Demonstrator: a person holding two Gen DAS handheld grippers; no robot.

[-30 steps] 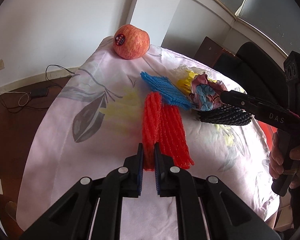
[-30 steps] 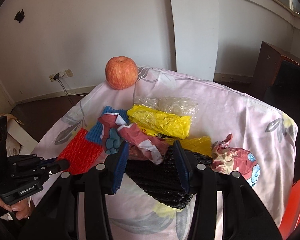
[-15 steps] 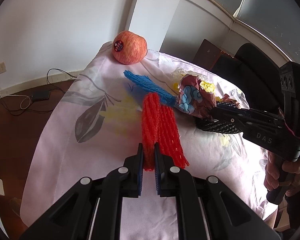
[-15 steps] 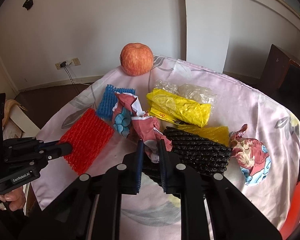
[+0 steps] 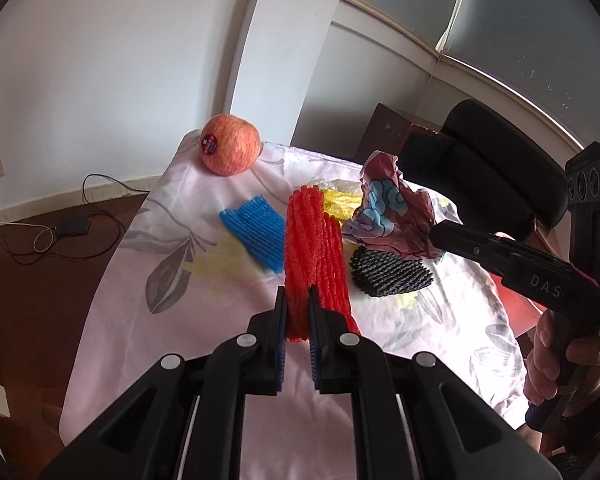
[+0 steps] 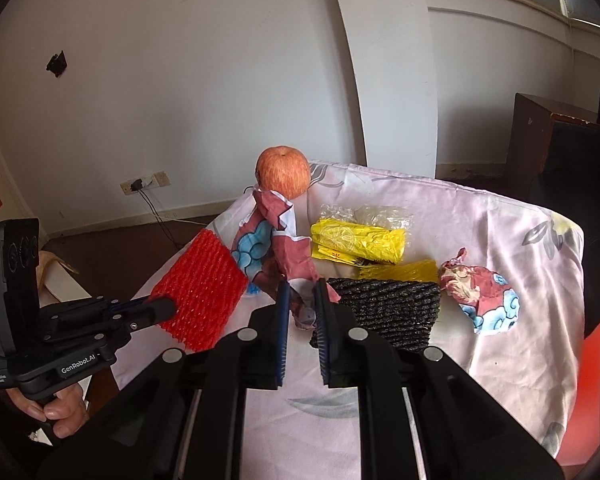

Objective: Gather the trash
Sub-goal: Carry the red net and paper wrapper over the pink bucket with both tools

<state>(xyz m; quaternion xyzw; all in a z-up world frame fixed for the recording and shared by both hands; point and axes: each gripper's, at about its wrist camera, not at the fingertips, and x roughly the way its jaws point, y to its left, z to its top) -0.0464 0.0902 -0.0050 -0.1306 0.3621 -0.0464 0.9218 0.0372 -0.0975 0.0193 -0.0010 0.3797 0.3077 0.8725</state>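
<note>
My left gripper (image 5: 298,300) is shut on the near end of a red foam net (image 5: 314,248), which hangs lifted off the pink floral cloth (image 5: 172,332). In the right wrist view that red net (image 6: 202,292) sticks out from the left gripper (image 6: 168,308). My right gripper (image 6: 302,292) has its jaws closing on a crumpled red-and-blue wrapper (image 6: 276,248), pinched between the pads and raised above the cloth. The left wrist view shows the wrapper (image 5: 392,216) at the right gripper's tip (image 5: 436,232).
On the cloth lie a blue foam net (image 5: 256,232), a black foam net (image 6: 388,312), yellow bags (image 6: 360,242), clear plastic (image 6: 380,214) and a second crumpled wrapper (image 6: 478,296). An apple (image 6: 283,176) stands at the far edge. A black chair (image 5: 492,172) is behind.
The right gripper closed on the wrapper and lifted it off the black net. The left gripper raised the red net off the cloth.
</note>
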